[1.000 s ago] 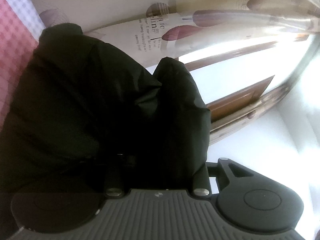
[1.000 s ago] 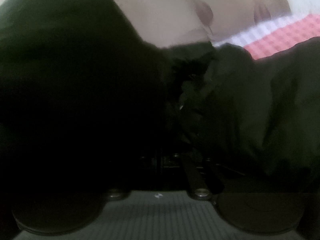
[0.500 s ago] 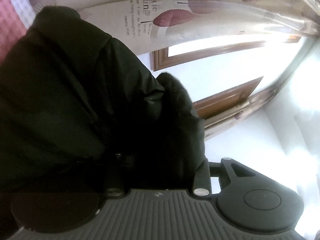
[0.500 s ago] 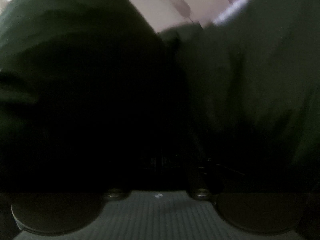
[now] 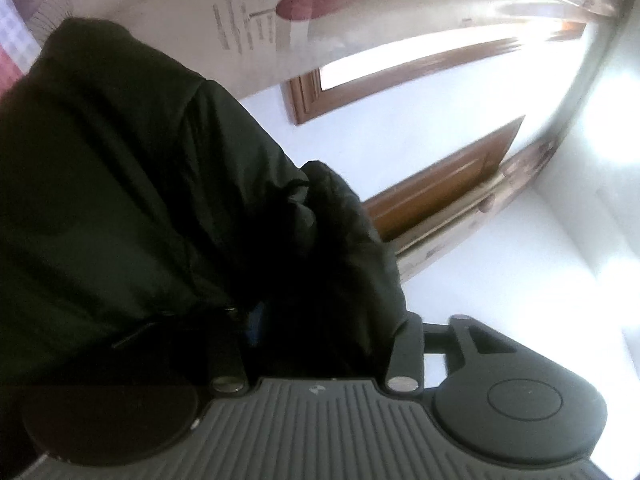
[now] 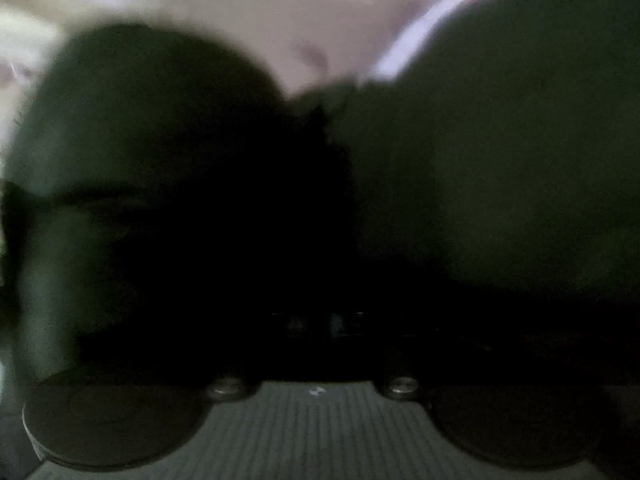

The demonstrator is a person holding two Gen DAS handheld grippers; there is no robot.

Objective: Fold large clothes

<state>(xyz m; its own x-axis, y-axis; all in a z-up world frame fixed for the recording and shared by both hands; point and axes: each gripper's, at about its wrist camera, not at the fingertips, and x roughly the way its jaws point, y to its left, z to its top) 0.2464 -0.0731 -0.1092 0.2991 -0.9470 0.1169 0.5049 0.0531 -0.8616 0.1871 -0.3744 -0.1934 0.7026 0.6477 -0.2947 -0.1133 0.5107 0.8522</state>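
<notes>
Left wrist view: we find the left gripper (image 5: 316, 320) buried in the black garment (image 5: 132, 184); its fingers are hidden in bunched cloth, so we cannot tell how wide the jaws stand, though cloth is gathered right at them. The garment fills the left and centre and ends in a rounded fold near mid-frame. To the right lies open room: white wall (image 5: 480, 272), a wood-framed window (image 5: 400, 76) and a brown door (image 5: 444, 188). A curtain (image 5: 280, 12) with a red leaf print carries lines of writing, too blurred for us to read. A strip of pink checked cloth (image 5: 10, 56) shows at the far left edge.

Right wrist view: we find the right gripper (image 6: 320, 320) likewise swallowed by the garment (image 6: 500, 168); the jaw state cannot be told. The frame is dark and blurred. Two mounds of cloth part near the top, showing pale fabric (image 6: 320, 12). No wall, window or door appears here.
</notes>
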